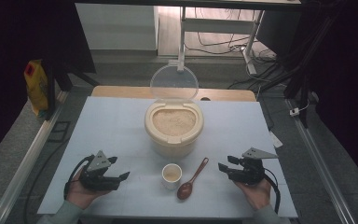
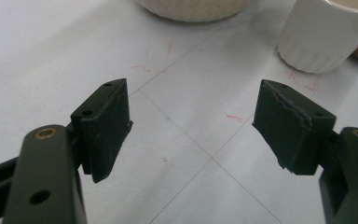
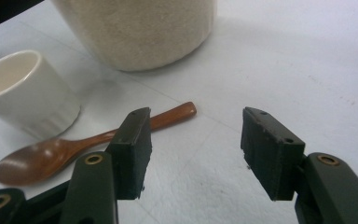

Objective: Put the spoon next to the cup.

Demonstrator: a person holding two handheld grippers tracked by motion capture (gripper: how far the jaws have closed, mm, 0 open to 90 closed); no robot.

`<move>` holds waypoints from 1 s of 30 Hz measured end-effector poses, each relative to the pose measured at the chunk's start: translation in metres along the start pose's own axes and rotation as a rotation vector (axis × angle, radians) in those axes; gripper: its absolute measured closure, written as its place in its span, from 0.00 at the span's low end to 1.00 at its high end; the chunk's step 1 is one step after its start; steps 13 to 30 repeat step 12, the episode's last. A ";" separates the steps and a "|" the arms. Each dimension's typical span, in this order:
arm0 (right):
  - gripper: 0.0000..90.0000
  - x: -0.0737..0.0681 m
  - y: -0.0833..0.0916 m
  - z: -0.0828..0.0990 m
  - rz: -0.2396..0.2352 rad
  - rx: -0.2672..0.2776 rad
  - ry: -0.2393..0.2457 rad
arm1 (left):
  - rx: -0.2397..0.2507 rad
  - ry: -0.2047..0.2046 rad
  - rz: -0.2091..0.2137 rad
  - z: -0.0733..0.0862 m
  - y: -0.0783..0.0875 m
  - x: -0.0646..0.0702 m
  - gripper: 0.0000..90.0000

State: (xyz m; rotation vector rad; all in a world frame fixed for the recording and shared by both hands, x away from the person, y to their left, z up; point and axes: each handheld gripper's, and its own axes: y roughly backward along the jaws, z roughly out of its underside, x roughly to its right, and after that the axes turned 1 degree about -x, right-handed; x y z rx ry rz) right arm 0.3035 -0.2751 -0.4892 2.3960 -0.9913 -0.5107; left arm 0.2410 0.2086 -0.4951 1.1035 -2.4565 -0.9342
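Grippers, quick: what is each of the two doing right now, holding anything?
Left gripper: open, holding nothing.
Right gripper: open, holding nothing; the wooden spoon lies beyond its jaws.

Cream rice bin (image 1: 173,135) with clear lid (image 1: 174,83); pale beige rice (image 1: 174,121) inside. White ribbed cup (image 1: 171,176). Glossy reddish-brown wooden spoon (image 1: 192,179). Pale blue-white table cover (image 1: 112,130) marked with thin grid lines and faint red ticks. Black grippers (image 1: 113,171) (image 1: 227,167), brass-coloured rivets. Yellow bag (image 1: 36,86), red label.
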 end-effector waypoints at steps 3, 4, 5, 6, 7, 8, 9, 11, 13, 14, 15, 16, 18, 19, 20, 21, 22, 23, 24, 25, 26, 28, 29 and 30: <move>0.48 -0.002 0.005 0.003 -0.002 0.010 0.025 | 0.005 0.001 0.001 0.000 0.001 0.000 0.30; 0.48 -0.002 0.007 0.004 -0.003 0.009 0.034 | 0.007 0.003 0.001 0.000 0.001 -0.001 0.30; 0.48 -0.002 0.007 0.004 -0.003 0.013 0.036 | 0.008 0.005 0.002 0.000 0.001 -0.001 0.30; 0.48 -0.002 0.008 0.005 -0.004 0.012 0.041 | 0.008 0.005 0.002 0.000 0.001 -0.001 0.30; 0.48 -0.002 0.009 0.006 -0.006 0.013 0.044 | 0.007 0.006 0.002 0.001 0.001 -0.001 0.30; 0.48 -0.002 0.009 0.006 -0.008 0.017 0.043 | 0.008 0.007 0.003 0.001 0.001 -0.001 0.29; 0.48 -0.002 0.009 0.006 -0.008 0.018 0.044 | 0.009 0.008 0.003 0.001 0.001 -0.001 0.30; 0.48 -0.001 0.010 0.006 -0.012 0.024 0.050 | 0.011 0.010 0.004 0.001 0.001 -0.001 0.29; 0.48 -0.002 0.010 0.005 -0.011 0.027 0.054 | 0.012 0.010 0.003 0.001 0.001 -0.001 0.29; 0.48 -0.002 0.010 0.005 -0.011 0.027 0.054 | 0.012 0.010 0.003 0.001 0.001 -0.001 0.29; 0.48 -0.002 0.010 0.005 -0.011 0.027 0.054 | 0.012 0.010 0.003 0.001 0.001 -0.001 0.29; 0.48 -0.002 0.010 0.005 -0.011 0.027 0.054 | 0.012 0.010 0.003 0.001 0.001 -0.001 0.29; 0.48 -0.002 0.010 0.005 -0.011 0.027 0.054 | 0.012 0.010 0.003 0.001 0.001 -0.001 0.29; 0.48 -0.002 0.010 0.005 -0.011 0.027 0.054 | 0.012 0.010 0.003 0.001 0.001 -0.001 0.29; 0.48 -0.002 0.010 0.005 -0.011 0.027 0.054 | 0.012 0.010 0.003 0.001 0.001 -0.001 0.29; 0.48 -0.002 0.010 0.005 -0.011 0.027 0.054 | 0.012 0.010 0.003 0.001 0.001 -0.001 0.29; 0.48 -0.002 0.010 0.005 -0.011 0.027 0.054 | 0.012 0.010 0.003 0.001 0.001 -0.001 0.29; 0.48 -0.002 0.010 0.005 -0.011 0.027 0.054 | 0.012 0.010 0.003 0.001 0.001 -0.001 0.29; 0.48 -0.002 0.010 0.005 -0.011 0.027 0.054 | 0.012 0.010 0.003 0.001 0.001 -0.001 0.29; 0.48 -0.002 0.010 0.005 -0.011 0.027 0.054 | 0.012 0.010 0.003 0.001 0.001 -0.001 0.29; 0.48 -0.002 0.010 0.005 -0.011 0.027 0.054 | 0.012 0.010 0.003 0.001 0.001 -0.001 0.29; 0.48 -0.002 0.010 0.005 -0.011 0.027 0.054 | 0.012 0.010 0.003 0.001 0.001 -0.001 0.29; 0.48 -0.002 0.010 0.005 -0.011 0.027 0.054 | 0.012 0.010 0.003 0.001 0.001 -0.001 0.29; 0.48 -0.002 0.010 0.005 -0.011 0.027 0.054 | 0.012 0.010 0.003 0.001 0.001 -0.001 0.29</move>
